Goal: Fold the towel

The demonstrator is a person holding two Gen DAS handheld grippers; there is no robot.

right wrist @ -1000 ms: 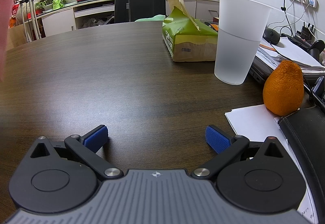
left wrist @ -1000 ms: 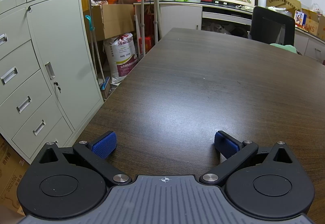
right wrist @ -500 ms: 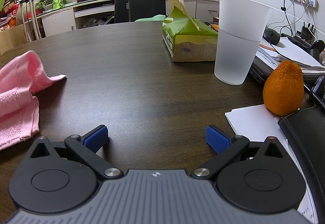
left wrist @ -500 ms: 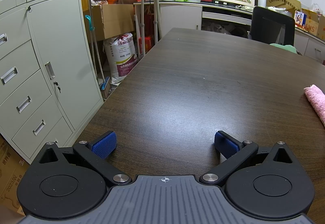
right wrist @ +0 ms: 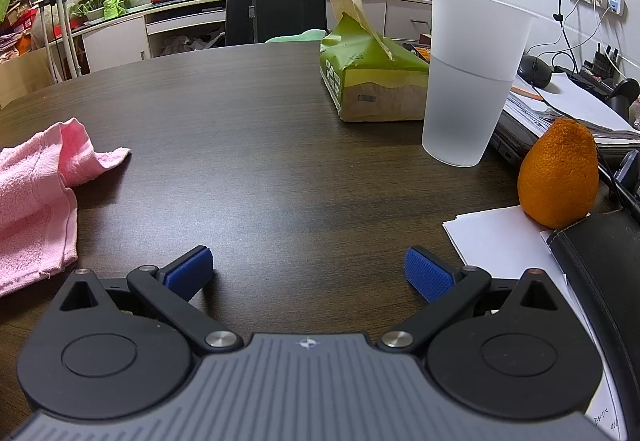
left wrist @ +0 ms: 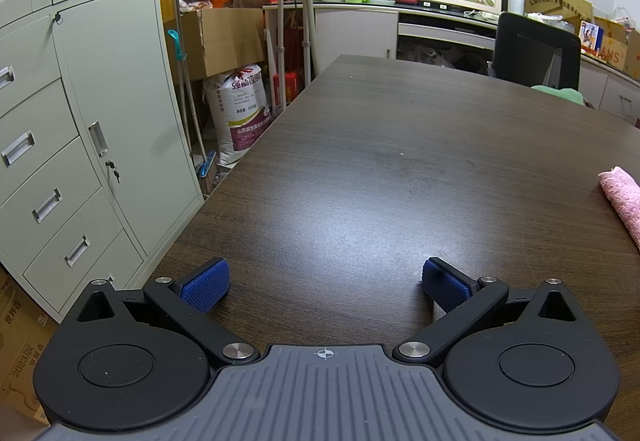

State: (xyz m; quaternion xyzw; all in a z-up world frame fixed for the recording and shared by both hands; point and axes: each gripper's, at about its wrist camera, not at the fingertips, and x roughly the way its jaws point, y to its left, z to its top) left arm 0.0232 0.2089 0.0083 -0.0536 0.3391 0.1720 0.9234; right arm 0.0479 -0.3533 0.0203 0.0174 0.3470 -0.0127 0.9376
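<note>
Pink towel [right wrist: 36, 185] runs off both frames' edges (full extent unseen).

A second ago no cloth lay on the table [right wrist: 280, 145], only a pink blur at my right gripper's [right wrist: 307, 275] far left edge. Now the pink towel [right wrist: 36, 185] lies crumpled to the left of it, and its end has appeared far right of my left gripper [left wrist: 325, 287].

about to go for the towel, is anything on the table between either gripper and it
Nothing visible. Only bare table lies between the right gripper and the pink towel, and between the left gripper and it.
</note>
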